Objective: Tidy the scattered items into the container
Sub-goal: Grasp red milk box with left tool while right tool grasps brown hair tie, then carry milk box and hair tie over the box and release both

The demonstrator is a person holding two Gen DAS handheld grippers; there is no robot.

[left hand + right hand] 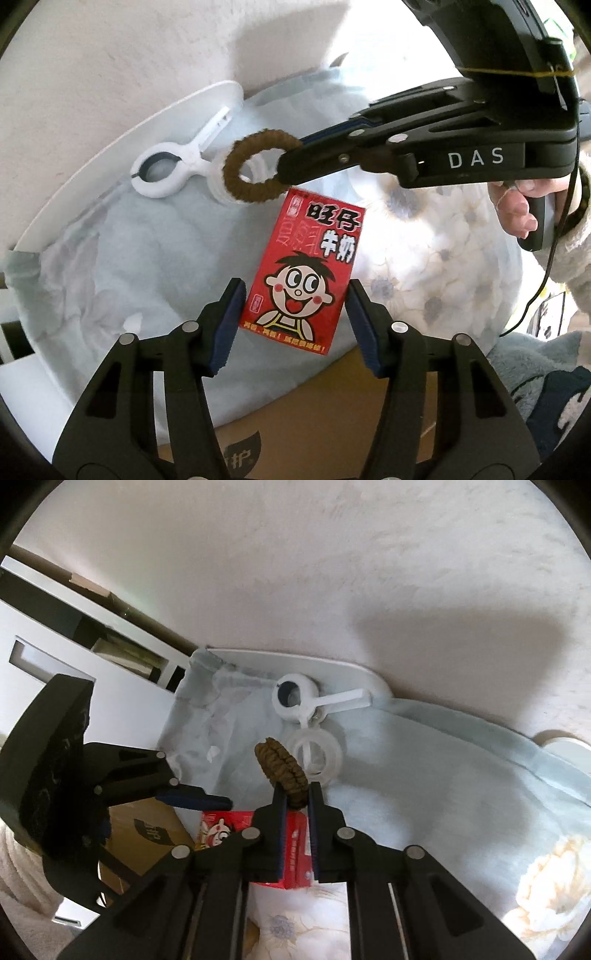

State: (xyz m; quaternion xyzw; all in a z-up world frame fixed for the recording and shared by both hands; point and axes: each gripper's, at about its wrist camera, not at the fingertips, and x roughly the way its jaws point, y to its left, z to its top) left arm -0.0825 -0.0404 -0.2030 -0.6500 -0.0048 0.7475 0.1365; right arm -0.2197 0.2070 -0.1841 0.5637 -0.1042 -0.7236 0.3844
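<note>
1. While the red milk carton (304,273) sits between the left gripper (295,325)'s pads, both of which appear to press its sides, the hold takes only its lower end; judged from that, the carton could pivot or slide out on the way to the container.
2. Pinched at one spot on its rim by the right gripper (297,797), whose jaws are pressed together on it, the brown wrapped ring (255,168) hangs over the carton's top edge; a jolt could twist it loose.
3. Both grippers work close together, so they may knock one another.
4. Just beyond lie a translucent ring (317,753) and a white clip (177,162) on the pale blue blanket (147,258); soft folds could hide or snag them.
5. Only a cardboard box (332,417) edge shows below; whether it is the container, I cannot tell.
</note>
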